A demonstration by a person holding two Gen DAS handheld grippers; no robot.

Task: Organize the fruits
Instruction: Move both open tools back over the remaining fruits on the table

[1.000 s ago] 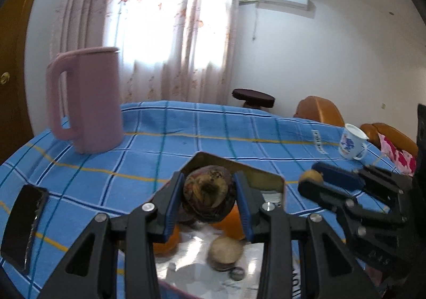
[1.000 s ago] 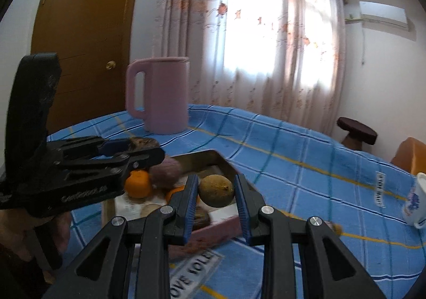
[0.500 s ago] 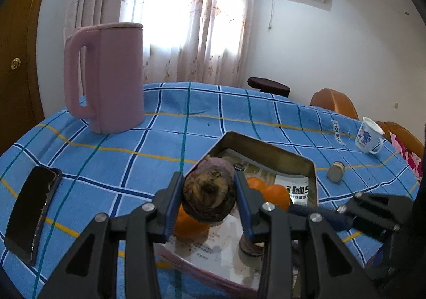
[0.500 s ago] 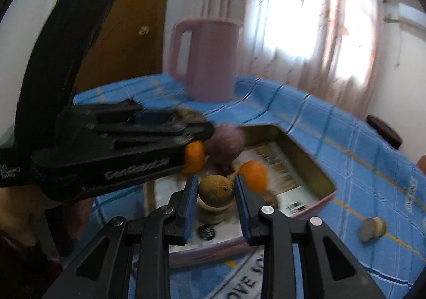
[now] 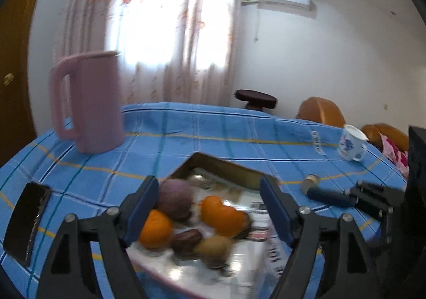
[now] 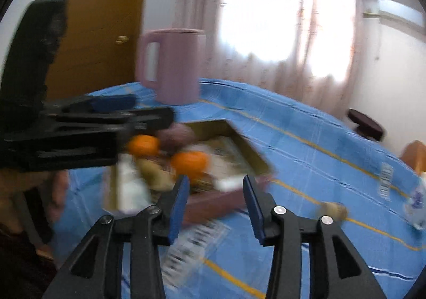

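Note:
A shallow metal tray [image 5: 226,164] on the blue checked tablecloth holds the fruit: a purple fruit [image 5: 174,199], two oranges [image 5: 155,229] [image 5: 223,215], a dark brown fruit [image 5: 186,239] and a greenish-brown fruit [image 5: 214,248]. My left gripper [image 5: 210,208] is open and empty just above the tray. My right gripper [image 6: 216,203] is open and empty, at the tray's near edge [image 6: 213,198]. The fruit pile also shows blurred in the right wrist view [image 6: 170,155]. The left gripper's body [image 6: 80,128] fills the left of that view.
A pink jug [image 5: 89,103] stands at the back left. A black phone [image 5: 26,221] lies at the left edge. A white mug [image 5: 351,143] stands at the far right. A small brown round object [image 6: 334,210] lies on the cloth right of the tray. Chairs stand behind the table.
Both grippers have opened. The dark fruit held by the left and the greenish-brown fruit held by the right now lie in the tray. Both grippers pulled back slightly.

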